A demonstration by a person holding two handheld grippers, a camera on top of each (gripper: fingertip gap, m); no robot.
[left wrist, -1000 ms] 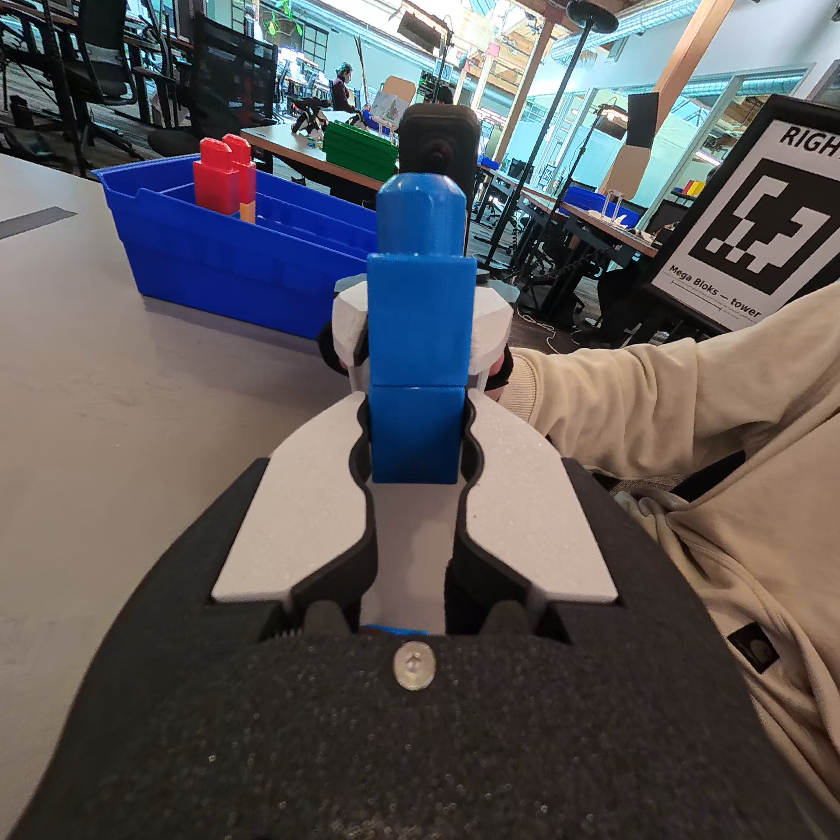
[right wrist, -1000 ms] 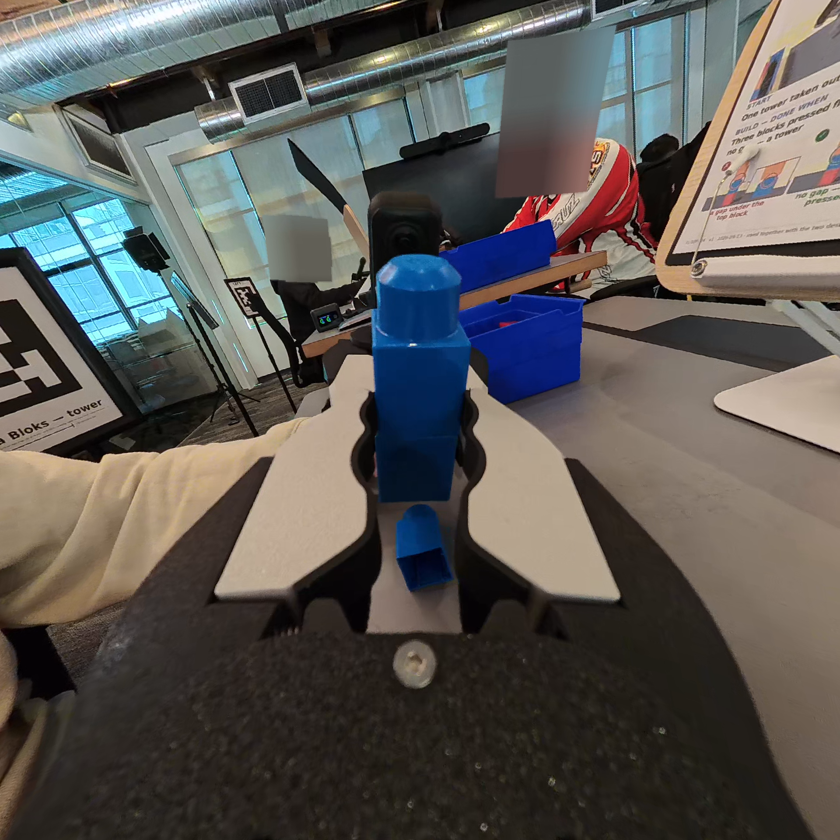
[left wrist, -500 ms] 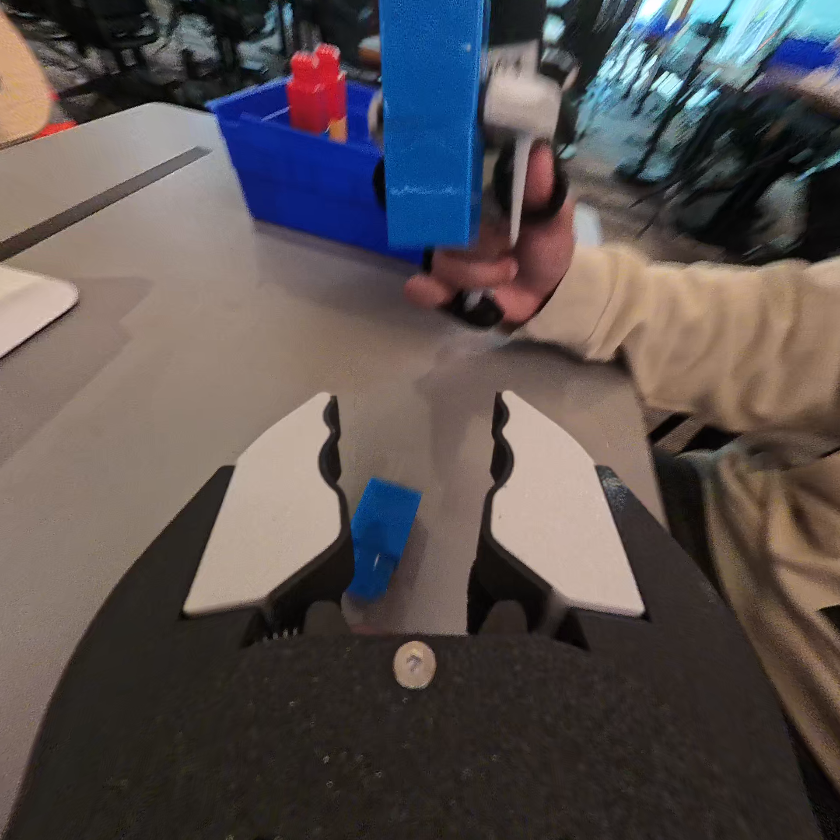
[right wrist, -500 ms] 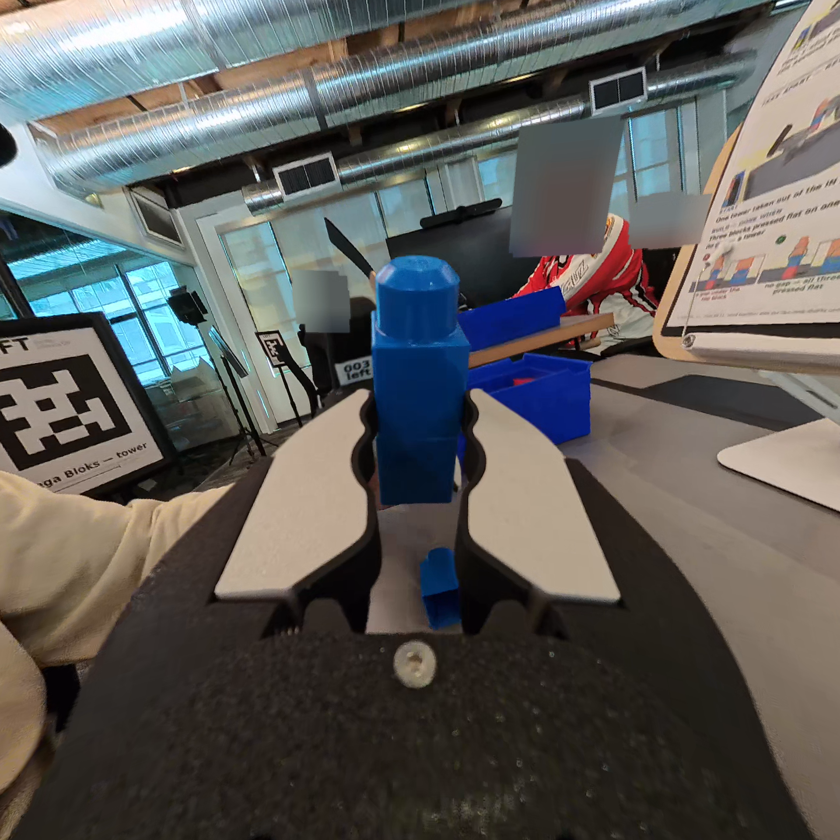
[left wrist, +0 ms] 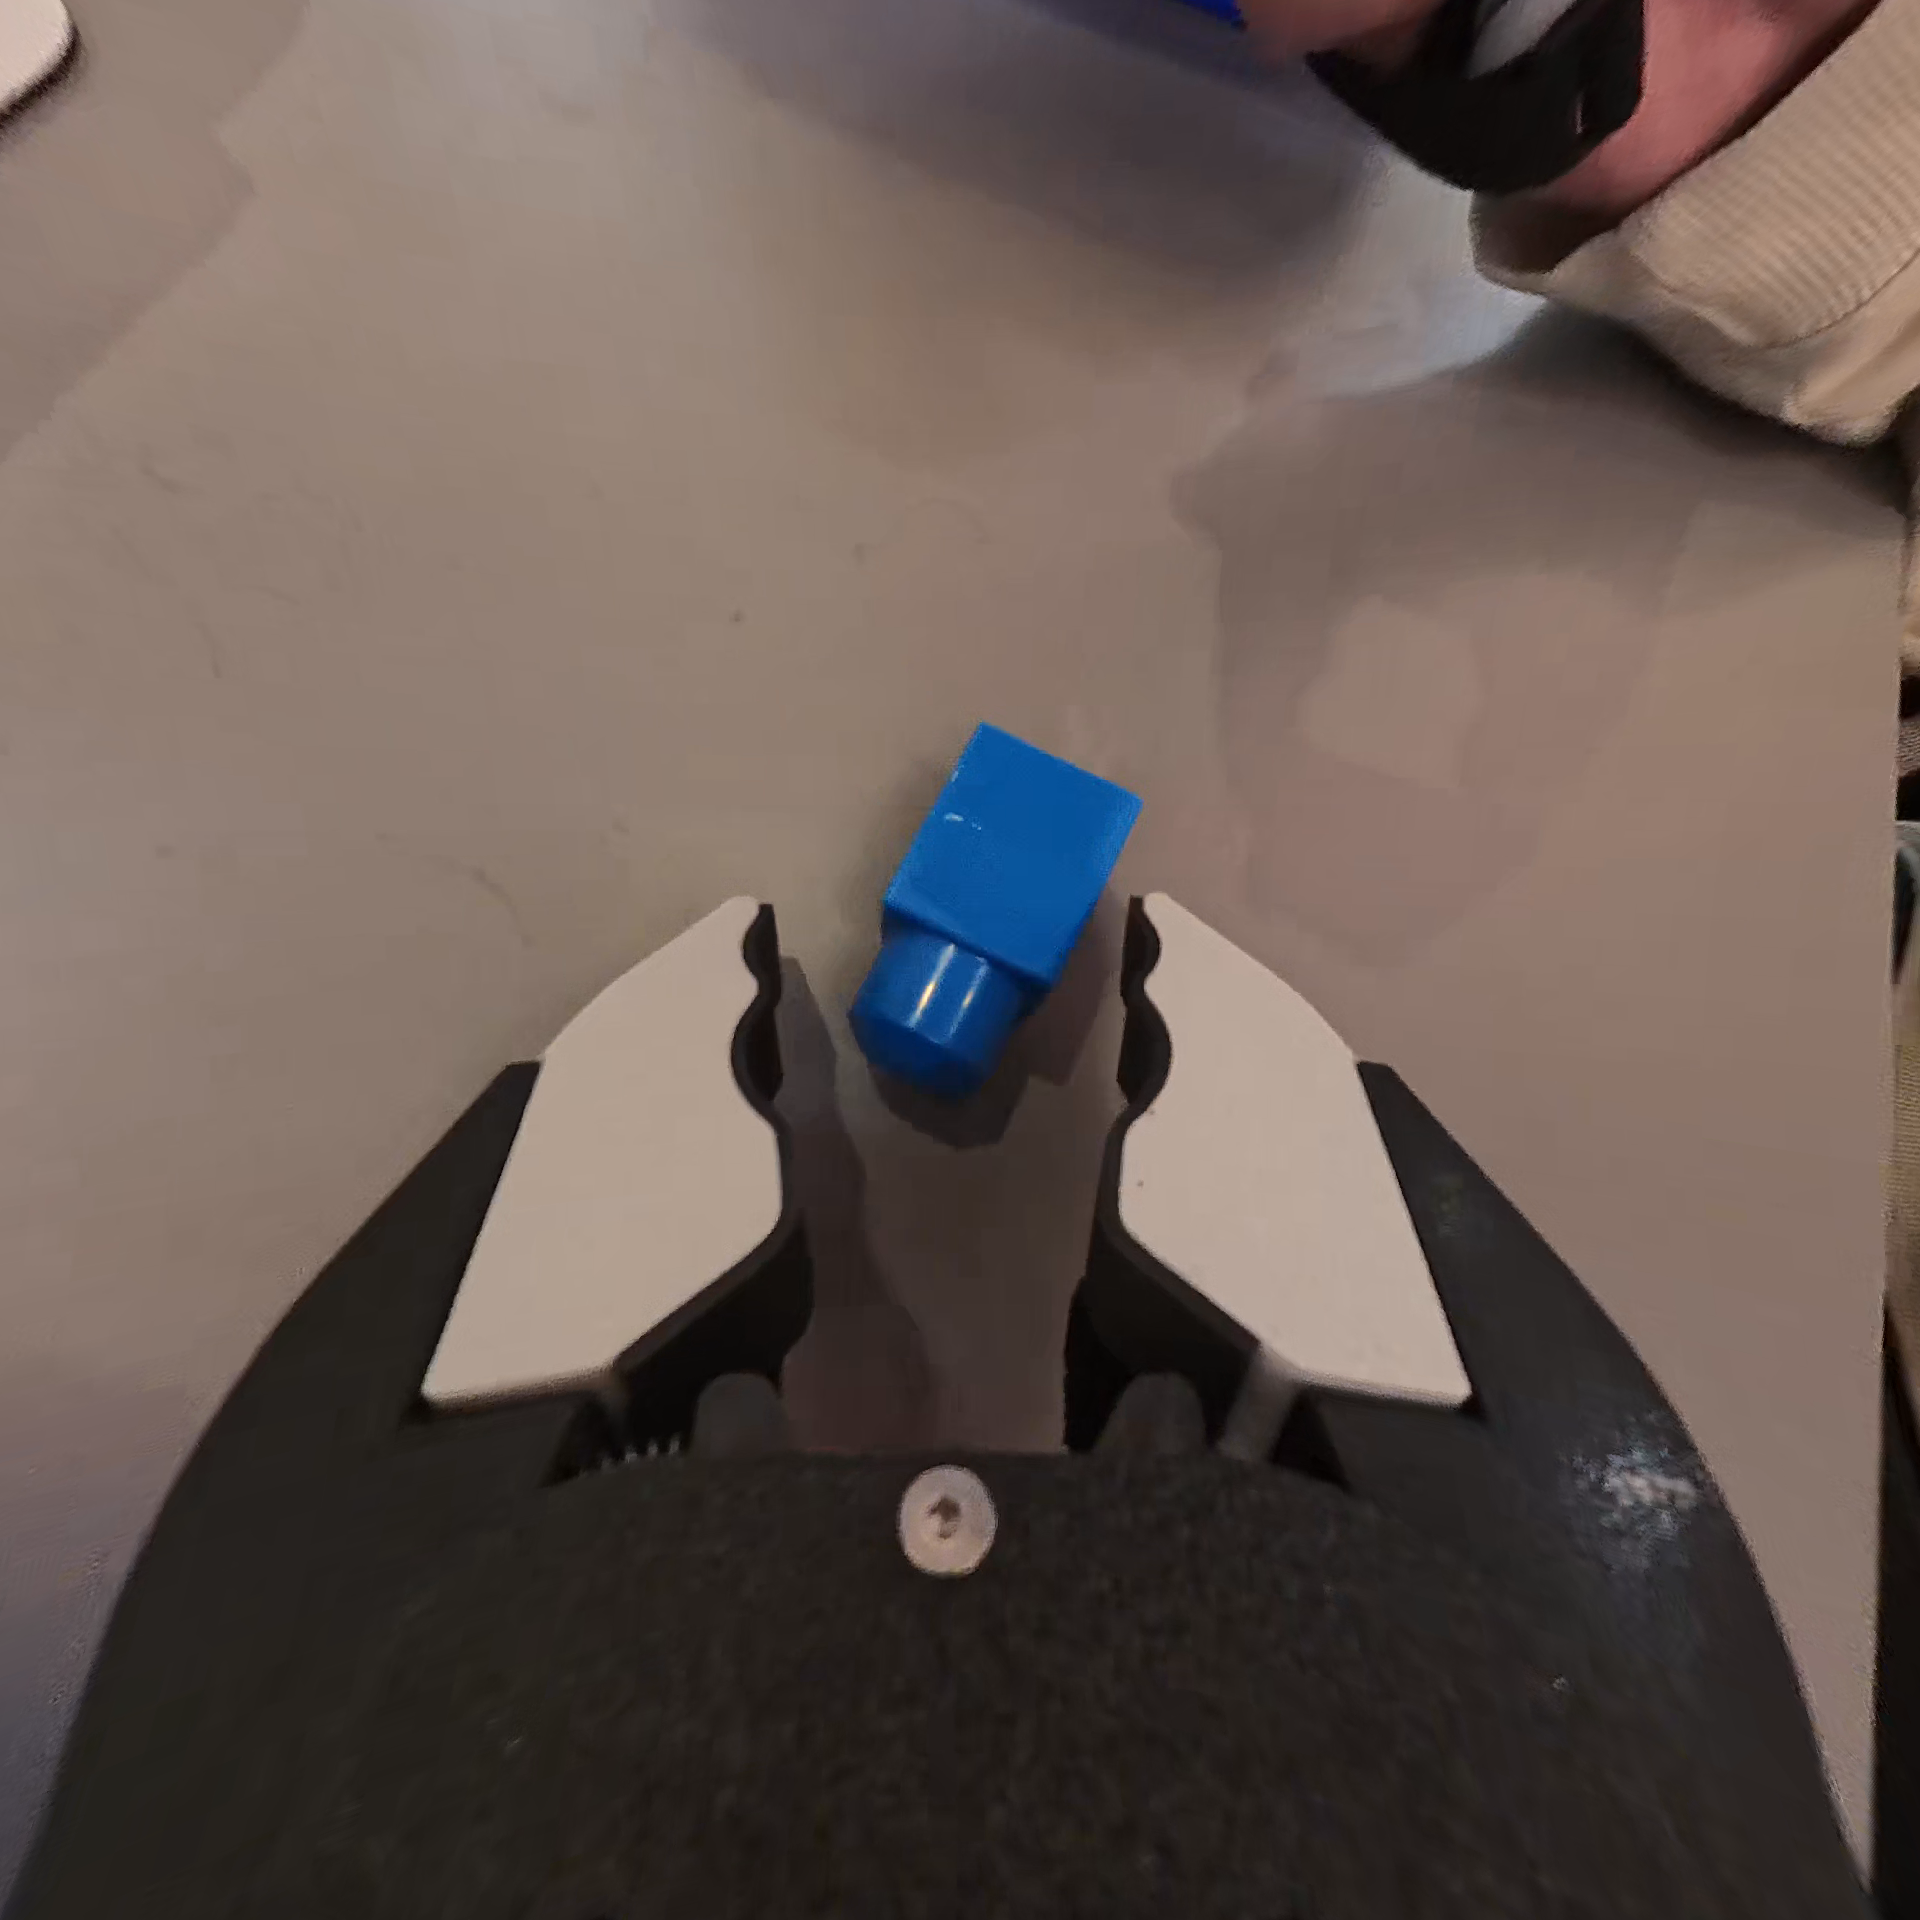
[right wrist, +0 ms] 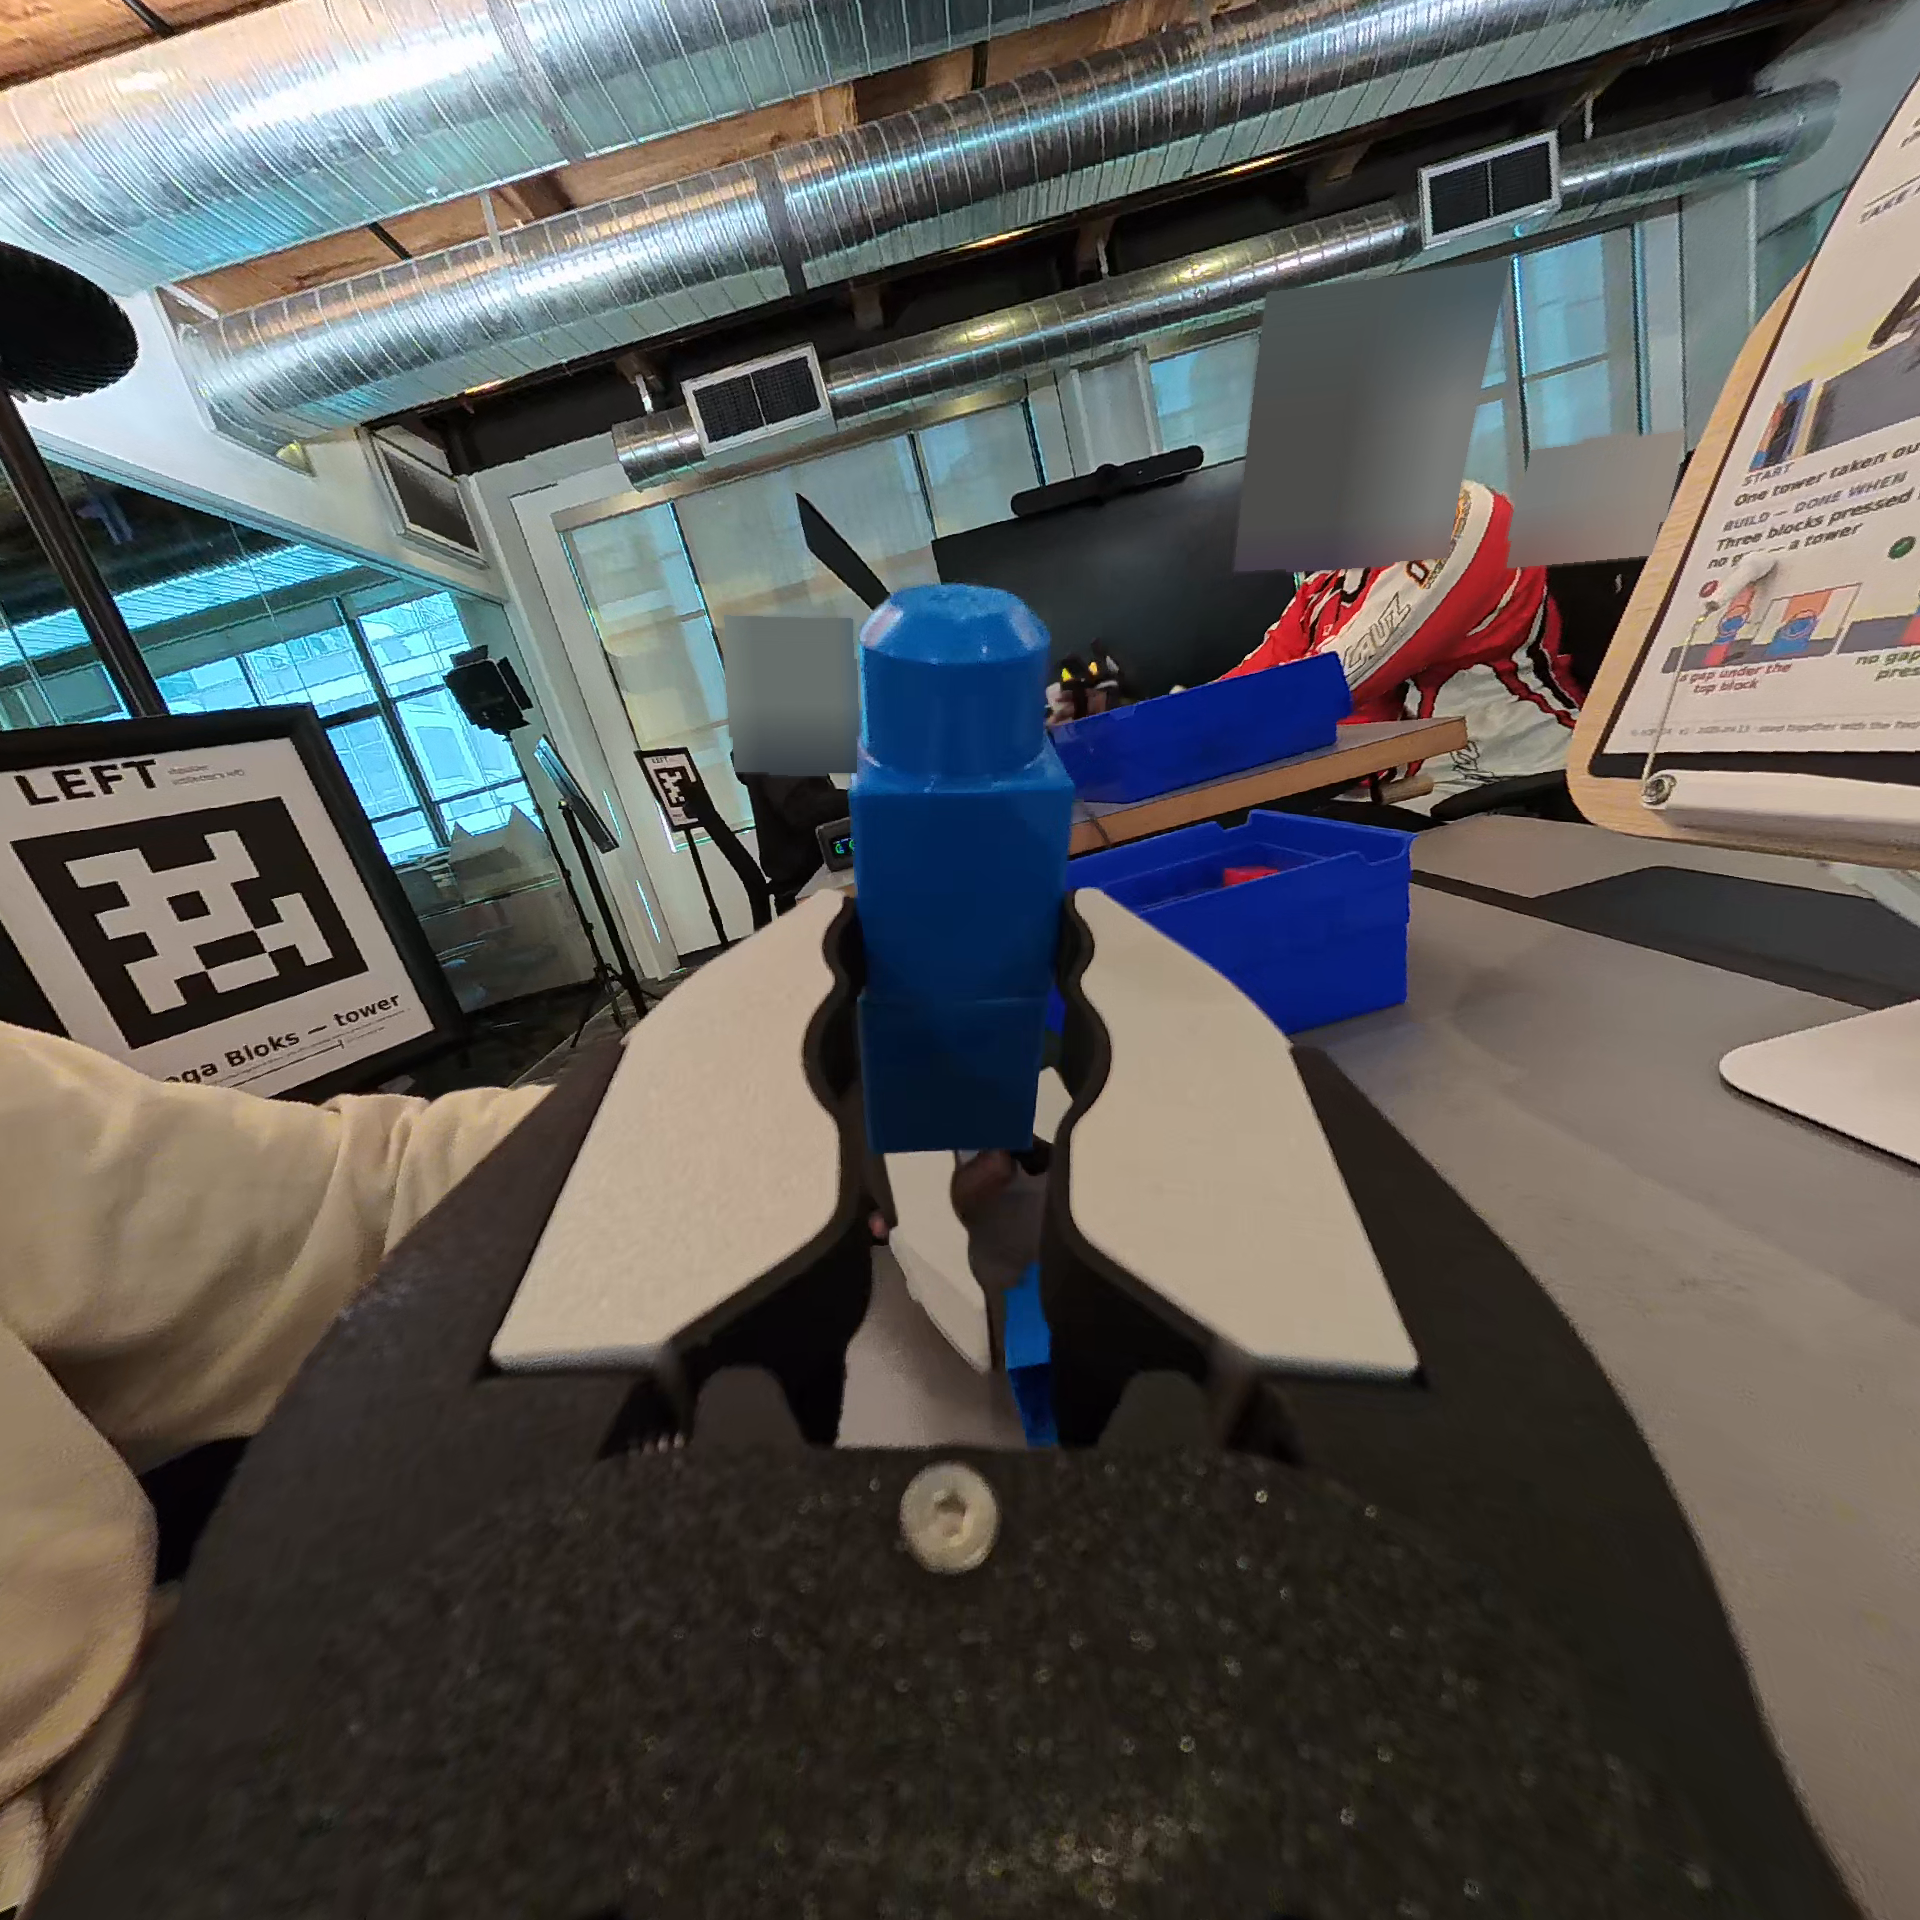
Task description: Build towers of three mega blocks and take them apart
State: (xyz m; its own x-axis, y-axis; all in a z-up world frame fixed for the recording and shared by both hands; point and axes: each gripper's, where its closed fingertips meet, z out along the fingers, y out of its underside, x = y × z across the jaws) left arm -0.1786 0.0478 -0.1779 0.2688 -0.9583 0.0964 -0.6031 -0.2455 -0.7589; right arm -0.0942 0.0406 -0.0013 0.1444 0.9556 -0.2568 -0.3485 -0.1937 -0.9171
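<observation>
A single blue block [left wrist: 1003,914] is seen lying on its side on the grey surface [left wrist: 520,520], its round stud turned toward the camera and its square body pointing away. It is framed by the left tongs [left wrist: 948,925], which are spread wide; a clear strip of surface shows between the block and the left pad, and a narrower one between the block and the right pad, so the block is not pinched. The stud end lies between the fingertips [left wrist: 727,945], while the far end of the block reaches beyond them.

Well beyond the block, at the upper right corner of the left wrist view, a hand [left wrist: 1621,94] in a cream sleeve [left wrist: 1745,281] is seen above the surface.

In the right wrist view, a stack of two blue blocks [right wrist: 956,935] is pinched upright in the right tongs [right wrist: 956,935], both pads pressed against its sides and the stud of the upper block standing clear above the fingertips. Below this stack, through the gap of the tongs, a strip of the lying block shows. Behind and to the right of the stack, a blue bin [right wrist: 1299,935] stands on the surface, with something red inside. To the left of the stack a framed marker sign [right wrist: 197,904] is visible.
</observation>
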